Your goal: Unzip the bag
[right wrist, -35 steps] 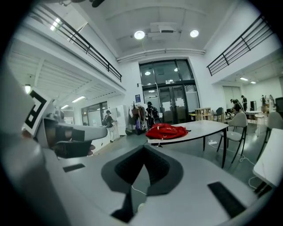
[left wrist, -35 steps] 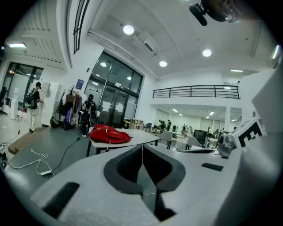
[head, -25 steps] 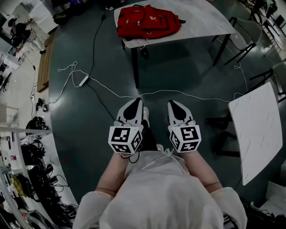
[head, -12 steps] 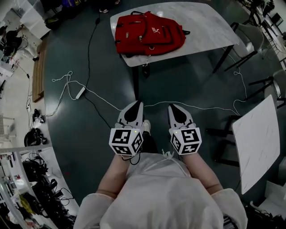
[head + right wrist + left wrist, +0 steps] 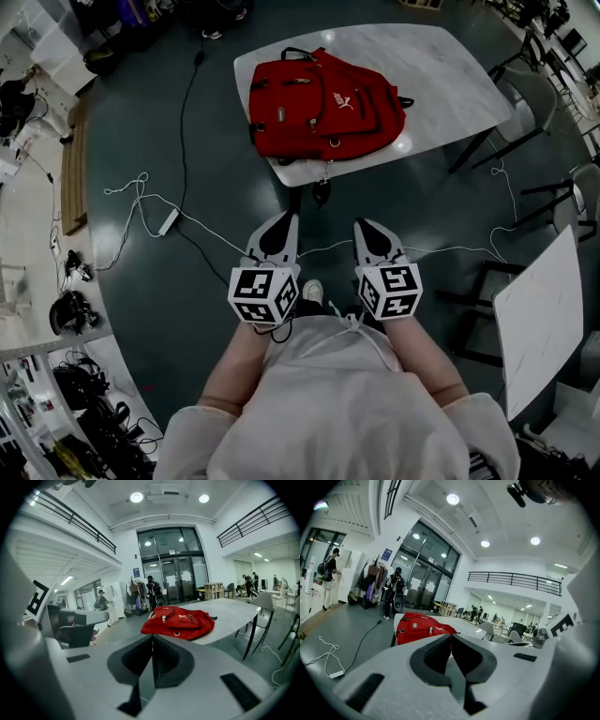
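Observation:
A red backpack [image 5: 322,108] lies flat on a white marble-look table [image 5: 441,66], near its left front corner, its zips closed. It also shows ahead in the left gripper view, backpack [image 5: 421,626], and in the right gripper view, backpack [image 5: 179,620]. My left gripper [image 5: 283,218] and right gripper [image 5: 364,225] are held side by side close to the person's body, well short of the table. Both have their jaws together with nothing between them.
A white cable with a power strip [image 5: 171,196] trails across the dark floor in front of the table. A second white table [image 5: 544,309] stands at the right, chairs [image 5: 534,89] beyond it. Shelving clutter [image 5: 56,412] lines the left. People stand by the glass doors [image 5: 396,592].
The table and backpack have come nearer and lower in the head view as the person walks toward them. Both grippers keep the same pose in front of the body.

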